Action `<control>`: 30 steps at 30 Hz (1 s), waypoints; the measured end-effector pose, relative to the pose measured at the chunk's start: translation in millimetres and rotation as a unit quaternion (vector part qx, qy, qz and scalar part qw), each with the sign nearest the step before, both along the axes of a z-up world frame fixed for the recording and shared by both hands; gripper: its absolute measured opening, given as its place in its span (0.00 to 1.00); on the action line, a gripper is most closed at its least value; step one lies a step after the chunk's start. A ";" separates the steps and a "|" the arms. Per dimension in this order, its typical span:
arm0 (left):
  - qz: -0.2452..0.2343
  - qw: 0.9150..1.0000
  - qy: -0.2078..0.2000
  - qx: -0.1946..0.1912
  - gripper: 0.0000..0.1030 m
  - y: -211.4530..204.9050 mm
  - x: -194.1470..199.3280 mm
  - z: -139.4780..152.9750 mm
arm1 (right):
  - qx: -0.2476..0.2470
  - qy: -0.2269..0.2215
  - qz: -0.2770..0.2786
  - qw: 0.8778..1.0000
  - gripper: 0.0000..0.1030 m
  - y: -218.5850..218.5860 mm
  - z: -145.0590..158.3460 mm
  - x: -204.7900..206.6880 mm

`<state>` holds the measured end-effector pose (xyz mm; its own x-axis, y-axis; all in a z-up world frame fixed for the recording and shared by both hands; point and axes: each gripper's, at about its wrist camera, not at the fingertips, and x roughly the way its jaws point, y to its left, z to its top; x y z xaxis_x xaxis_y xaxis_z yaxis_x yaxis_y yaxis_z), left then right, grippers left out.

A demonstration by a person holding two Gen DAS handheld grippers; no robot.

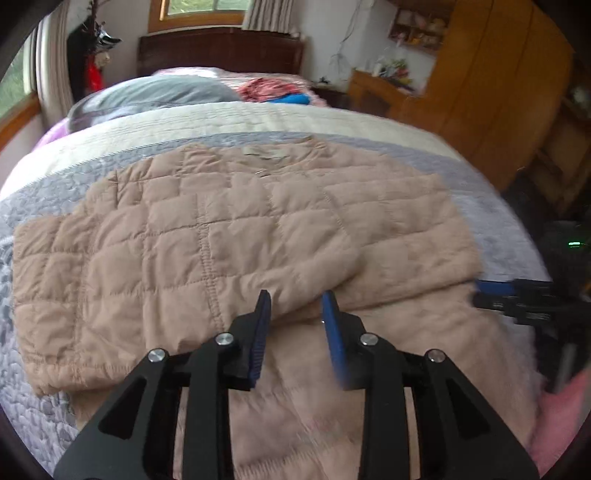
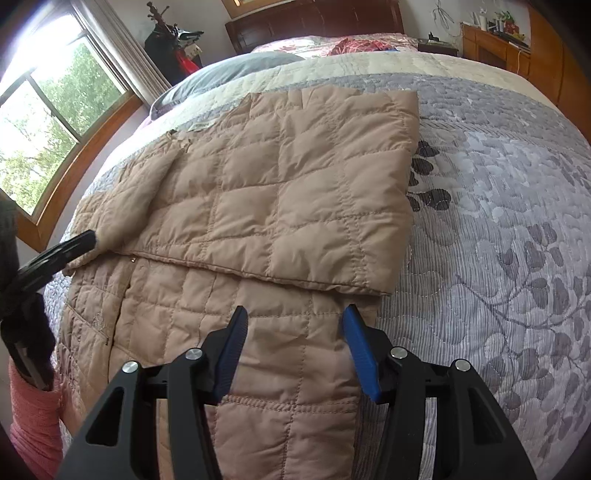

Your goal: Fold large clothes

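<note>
Tan quilted fabric fills both views: we have a padded jacket (image 2: 280, 206) spread on the bed (image 2: 498, 221), lying toward the bed's window-side edge and running down to its near edge. Its upper part is already folded over, so a thick doubled panel ends in a straight edge across the jacket's lower half.

Our left gripper (image 1: 296, 299) hovers just above a ridge of the folded layer, jaws parted by a modest gap with nothing between them. Our right gripper (image 2: 293, 314) hangs over the lower panel near the jacket's side edge toward the middle of the bed, jaws about half open and empty, the cloth lying flat beneath them.

We see several risks. The filling is springy and the shell looks slick, so a shallow pinch may catch only the top layer, and the fold would slide apart when lifted. The left jaws may stand too narrow to take the doubled thickness; they could push the ridge along instead of gripping it. If our two hands lift unevenly, the next fold will likely come out skewed. The jacket's lowest part lies at the near edge of the bed, so a careless tug could drag it off.

As for containers, we see none in play; a wooden shelf (image 1: 419, 27) far off holds small items too blurred to name.
</note>
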<state>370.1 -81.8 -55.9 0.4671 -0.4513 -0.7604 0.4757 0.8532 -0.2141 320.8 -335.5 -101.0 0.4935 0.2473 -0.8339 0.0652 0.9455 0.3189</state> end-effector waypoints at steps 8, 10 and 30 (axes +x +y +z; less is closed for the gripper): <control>0.126 0.992 0.000 0.018 0.29 79.8 17.0 6.7 | 0.021 -0.008 0.017 1.000 0.53 14.8 16.2 0.0; 0.171 0.985 0.013 0.031 0.29 100.8 29.4 0.0 | 0.026 -0.008 0.031 0.999 0.53 26.7 25.1 5.3; 0.198 0.978 0.058 0.042 0.26 121.1 48.9 -44.0 | 0.079 0.061 0.084 0.991 0.28 141.6 10.4 128.2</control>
